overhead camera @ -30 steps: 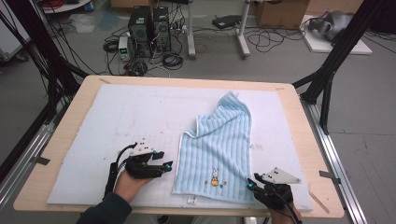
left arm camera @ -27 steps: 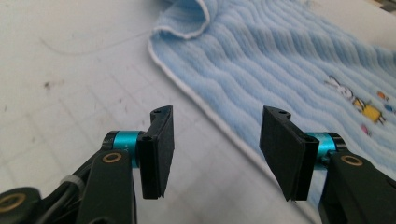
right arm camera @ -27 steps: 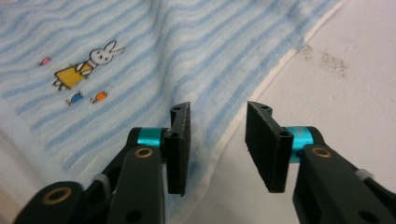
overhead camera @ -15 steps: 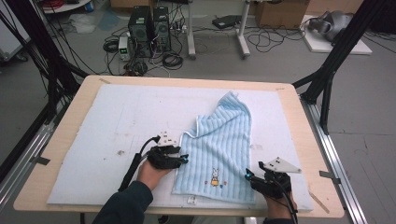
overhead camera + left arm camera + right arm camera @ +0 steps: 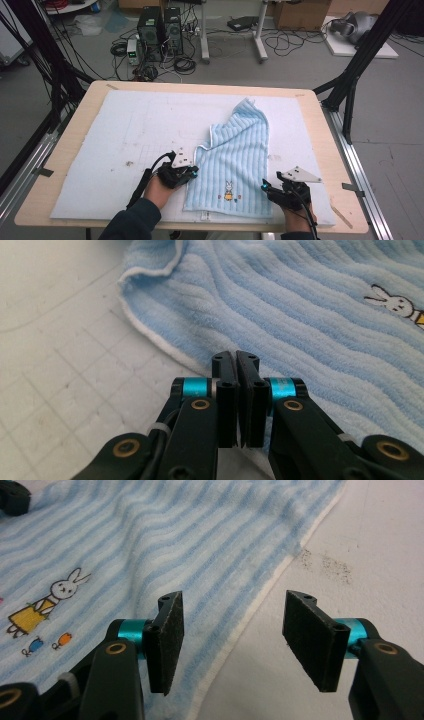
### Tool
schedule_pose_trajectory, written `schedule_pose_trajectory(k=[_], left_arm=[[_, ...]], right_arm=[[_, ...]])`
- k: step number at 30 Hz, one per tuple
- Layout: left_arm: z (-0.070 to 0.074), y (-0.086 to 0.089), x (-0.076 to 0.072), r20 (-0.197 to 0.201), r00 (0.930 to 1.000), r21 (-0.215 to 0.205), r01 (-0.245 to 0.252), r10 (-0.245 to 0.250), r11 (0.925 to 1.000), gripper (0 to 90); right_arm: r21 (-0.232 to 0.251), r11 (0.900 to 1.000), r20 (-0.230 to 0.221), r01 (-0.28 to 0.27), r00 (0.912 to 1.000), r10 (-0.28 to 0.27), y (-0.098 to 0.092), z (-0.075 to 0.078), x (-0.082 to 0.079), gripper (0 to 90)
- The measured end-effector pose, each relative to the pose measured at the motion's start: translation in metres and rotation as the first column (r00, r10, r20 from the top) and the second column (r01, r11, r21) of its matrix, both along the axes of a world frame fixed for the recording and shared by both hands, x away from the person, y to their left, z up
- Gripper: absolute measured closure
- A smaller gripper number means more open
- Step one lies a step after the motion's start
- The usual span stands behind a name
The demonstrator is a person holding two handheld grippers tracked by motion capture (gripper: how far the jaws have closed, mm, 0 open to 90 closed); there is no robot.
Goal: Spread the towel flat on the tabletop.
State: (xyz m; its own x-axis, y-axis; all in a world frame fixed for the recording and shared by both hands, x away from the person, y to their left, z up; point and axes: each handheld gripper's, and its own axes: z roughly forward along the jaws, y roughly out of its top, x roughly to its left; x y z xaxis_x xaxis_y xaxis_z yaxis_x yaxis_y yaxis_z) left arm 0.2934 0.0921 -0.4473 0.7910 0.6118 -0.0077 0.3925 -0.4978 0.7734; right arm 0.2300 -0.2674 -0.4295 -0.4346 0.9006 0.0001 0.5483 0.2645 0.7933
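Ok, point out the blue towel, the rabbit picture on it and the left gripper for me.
blue towel point(image 5: 239, 150): high view, on its striped middle.
rabbit picture point(image 5: 59, 594): right gripper view, on the rabbit's body.
left gripper point(image 5: 236, 360): left gripper view, between its closed fingertips at the towel's white edge.

A lab: computer towers point(image 5: 160, 27) and tangled cables point(image 5: 295, 42) on the grey floor at 12 o'clock, black rig frame point(image 5: 362, 55) flanking the table point(image 5: 70, 150).

A light blue ribbed towel point(image 5: 235, 160) with a white hem is lying on the white foam mat point(image 5: 110, 150), its near part spreading flat, its far part bunching and folding over itself toward the far right. A small embroidered rabbit point(image 5: 228, 190) is showing face up near the near edge, by the hem
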Motion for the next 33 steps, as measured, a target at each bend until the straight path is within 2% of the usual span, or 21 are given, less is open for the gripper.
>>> schedule_pose_trajectory(k=[4, 10, 17, 25, 29, 32, 33], left_arm=[[0.003, 0.008, -0.007, -0.021, 0.9992, 0.015, 0.033, -0.033, 0.9993, 86.8], [0.0, 0.025, -0.02, -0.046, 0.9985, -0.035, 0.029, -0.031, 0.999, 86.8], [0.0, 0.044, -0.038, -0.054, 0.9973, -0.055, 0.047, -0.05, 0.9974, 86.8], [-0.001, 0.06, -0.049, -0.068, 0.996, -0.08, 0.053, -0.059, 0.9954, 86.8], [-0.001, 0.061, -0.05, -0.084, 0.9941, -0.103, 0.06, -0.068, 0.9928, 86.7], [-0.001, 0.062, -0.049, -0.091, 0.9933, -0.134, 0.058, -0.07, 0.9893, 85.6], [0.0, 0.062, -0.049, -0.091, 0.9936, -0.146, 0.053, -0.067, 0.9879, 84.0]], right_arm=[[0.001, 1.0, -0.007, -0.009, 0.9999, 0.009, 0.006, 0.0, 0.003, 41.4], [0.0, 0.999, -0.014, -0.033, 0.9994, 0.033, 0.019, -0.001, 0.009, 41.6], [-0.016, 0.998, -0.022, -0.062, 0.9978, 0.062, 0.032, -0.001, 0.016, 42.1], [-0.03, 0.996, -0.051, -0.082, 0.9955, 0.08, 0.045, -0.003, 0.024, 45.2], [-0.048, 0.993, -0.084, -0.105, 0.9913, 0.101, 0.055, -0.006, 0.03, 49.6], [-0.077, 0.989, -0.124, -0.128, 0.9853, 0.118, 0.063, -0.011, 0.035, 60.9], [-0.076, 0.989, -0.118, -0.126, 0.9862, 0.116, 0.065, -0.012, 0.034, 66.5]])
